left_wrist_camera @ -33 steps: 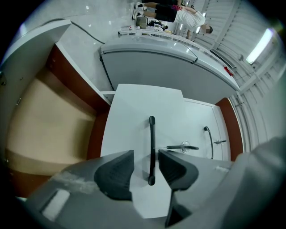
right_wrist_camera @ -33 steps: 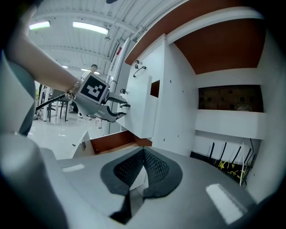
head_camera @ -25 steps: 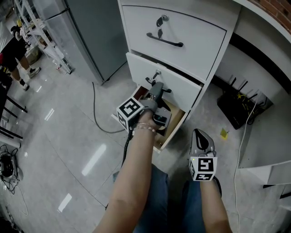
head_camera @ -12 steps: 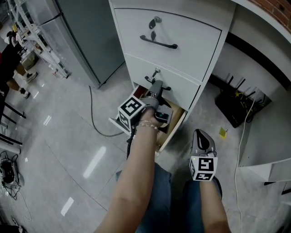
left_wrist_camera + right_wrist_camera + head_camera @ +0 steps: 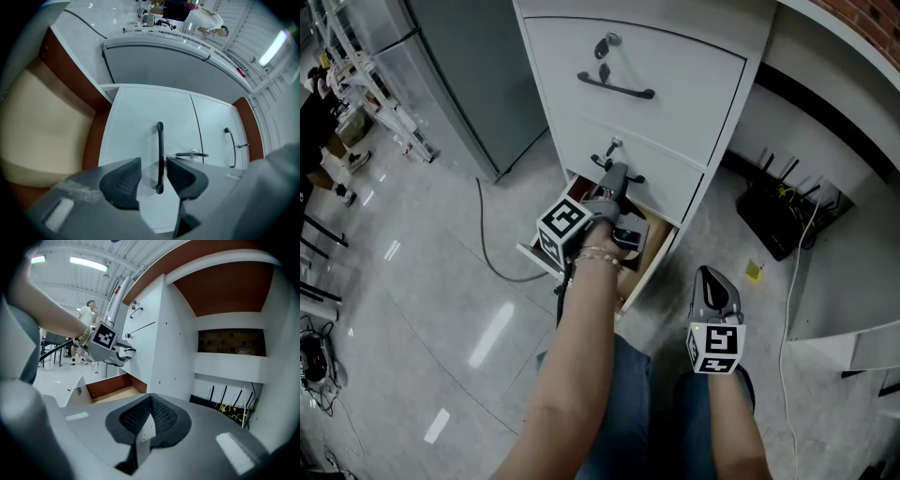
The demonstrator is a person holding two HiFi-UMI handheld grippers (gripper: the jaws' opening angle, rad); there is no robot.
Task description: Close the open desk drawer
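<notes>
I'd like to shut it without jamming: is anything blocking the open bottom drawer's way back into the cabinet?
Nothing visible does. What shows of the open drawer inside is bare, and the left gripper hangs above it, jaws open around the middle drawer's handle.

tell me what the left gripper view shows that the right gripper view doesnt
Left gripper view only: the left gripper with its jaws apart and a black drawer handle between them, a key beside it. Right gripper view only: the right gripper, jaws together and empty, and cables under the desk. Both: the open drawer's wooden inside.
</notes>
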